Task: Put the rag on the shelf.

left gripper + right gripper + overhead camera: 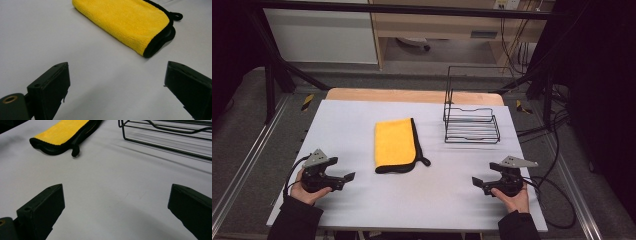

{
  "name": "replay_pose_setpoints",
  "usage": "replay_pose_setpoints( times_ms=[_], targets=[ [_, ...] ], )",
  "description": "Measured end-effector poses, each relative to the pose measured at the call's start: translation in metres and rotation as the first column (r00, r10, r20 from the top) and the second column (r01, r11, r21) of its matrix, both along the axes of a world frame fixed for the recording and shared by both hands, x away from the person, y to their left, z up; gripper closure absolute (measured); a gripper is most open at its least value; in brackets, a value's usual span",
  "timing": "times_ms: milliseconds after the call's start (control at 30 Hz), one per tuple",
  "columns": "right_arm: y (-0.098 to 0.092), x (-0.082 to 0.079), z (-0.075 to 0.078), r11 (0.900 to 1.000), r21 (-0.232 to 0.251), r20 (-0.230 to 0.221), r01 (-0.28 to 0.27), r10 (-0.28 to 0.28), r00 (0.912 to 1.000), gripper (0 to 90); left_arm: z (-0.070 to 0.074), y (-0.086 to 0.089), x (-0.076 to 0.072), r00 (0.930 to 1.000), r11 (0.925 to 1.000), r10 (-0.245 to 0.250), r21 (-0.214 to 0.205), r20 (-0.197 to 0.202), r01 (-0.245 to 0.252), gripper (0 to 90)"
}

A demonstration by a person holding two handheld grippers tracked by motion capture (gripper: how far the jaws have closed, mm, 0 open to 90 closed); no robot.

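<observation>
Two grippers rested low on the white table (pixel 362 200) in the high view, the left gripper (pixel 346 179) near the left edge and the right gripper (pixel 475 182) near the right, both pointing inward, both with jaws spread and nothing between them. The yellow cloth (pixel 395 144), folded and edged in black, lay flat between them and a little farther back, nearer the left gripper. To pick it up well, I judged, the left hand should come in low at the near black-edged corner, slide one jaw under the fold and close on all the layers, so the cloth did not fall open. A wire rack (pixel 471 122) stood to the right of the cloth, apart from it; nothing lay in the path from either gripper to the cloth.

In the left gripper view, the two black jaws stood wide apart with bare table between them. The cloth (pixel 125 22) lay ahead and slightly to the right, its folded end facing the jaws. A small black loop (pixel 176 16) stuck out at the far corner; it looked too thin and floppy to be a sure hold.

In the right gripper view, the jaws were likewise wide and empty. The cloth (pixel 60 132) lay ahead to the left with the loop (pixel 75 150) hanging toward the camera, and the rack (pixel 165 140) stood ahead to the right. A reach from this side would need to keep left of the rack's lower wires.
</observation>
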State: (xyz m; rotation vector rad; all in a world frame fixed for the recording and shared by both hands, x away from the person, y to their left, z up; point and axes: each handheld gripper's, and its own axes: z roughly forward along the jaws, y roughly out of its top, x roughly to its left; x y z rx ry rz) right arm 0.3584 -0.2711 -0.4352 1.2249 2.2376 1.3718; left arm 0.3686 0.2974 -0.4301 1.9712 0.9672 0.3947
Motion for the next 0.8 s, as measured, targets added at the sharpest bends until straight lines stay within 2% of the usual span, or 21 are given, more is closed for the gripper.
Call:
replay_pose_setpoints(
  times_ms=[67, 367, 700, 800],
  targets=[
    [0.003, 0.0, 0.0, 0.9999, -0.013, -0.004, -0.002, 0.002, 1.0, 1.2, 0.001, -0.002, 0.0, 1.0, 1.0, 0.006, 0.008, -0.003, -0.005, 6.5],
    [0.012, 0.0, 0.001, 0.9999, -0.012, -0.006, -0.009, 0.009, 0.9999, 1.2, 0.007, -0.01, 0.003, 0.9997, 0.9998, 0.02, 0.0, -0.009, -0.02, 11.9],
    [0.015, 0.001, 0.001, 1.0, -0.004, -0.009, 0.005, -0.005, 1.0, 1.2, 0.013, -0.033, 0.012, 0.9996, 0.9997, 0.021, -0.01, -0.018, -0.021, 19.8],
    [0.018, 0.002, 0.002, 0.9999, -0.015, -0.005, 0.002, -0.002, 1.0, 1.3, 0.014, -0.047, 0.016, 0.9998, 0.9999, 0.012, 0.007, -0.018, -0.011, 23.2]
  ],
)
